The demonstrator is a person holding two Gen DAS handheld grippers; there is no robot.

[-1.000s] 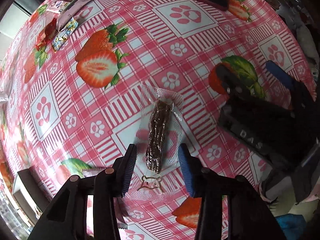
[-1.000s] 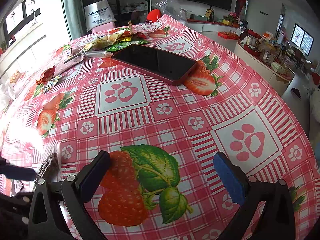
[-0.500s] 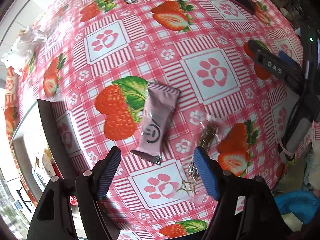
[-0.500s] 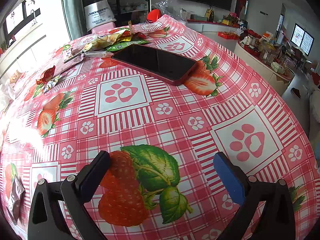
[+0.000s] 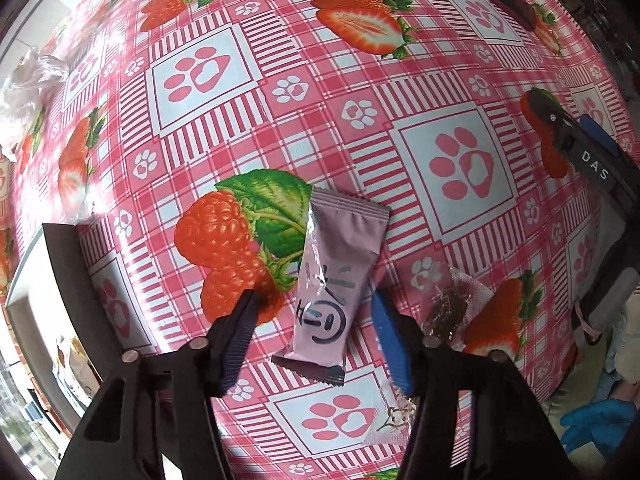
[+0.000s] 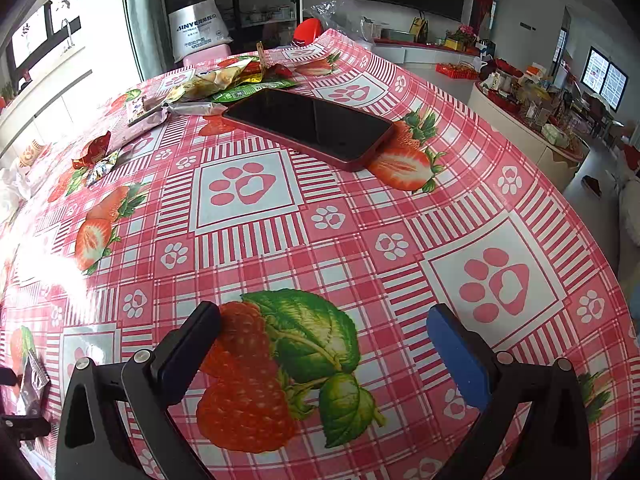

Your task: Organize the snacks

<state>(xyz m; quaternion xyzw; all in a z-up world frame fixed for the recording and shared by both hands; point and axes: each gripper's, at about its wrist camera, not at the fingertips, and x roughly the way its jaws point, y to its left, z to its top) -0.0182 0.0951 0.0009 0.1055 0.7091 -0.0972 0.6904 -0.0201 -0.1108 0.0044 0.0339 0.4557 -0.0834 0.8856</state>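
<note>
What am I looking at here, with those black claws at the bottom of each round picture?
No robot: a person holds a two-finger grabber in each hand, each with a wide-angle camera looking along its fingers. One picture is from the left hand, the other from the right. Both look down on a pink strawberry tablecloth. The left gripper straddles a pale pink snack packet; its jaws have just been closing, but gaps still show, so nothing is gripped yet. A clear-wrapped dark snack lies just right of it. The right gripper hangs open over bare cloth. Farther off lie a dark phone in a red case and a heap of snack wrappers.
</note>
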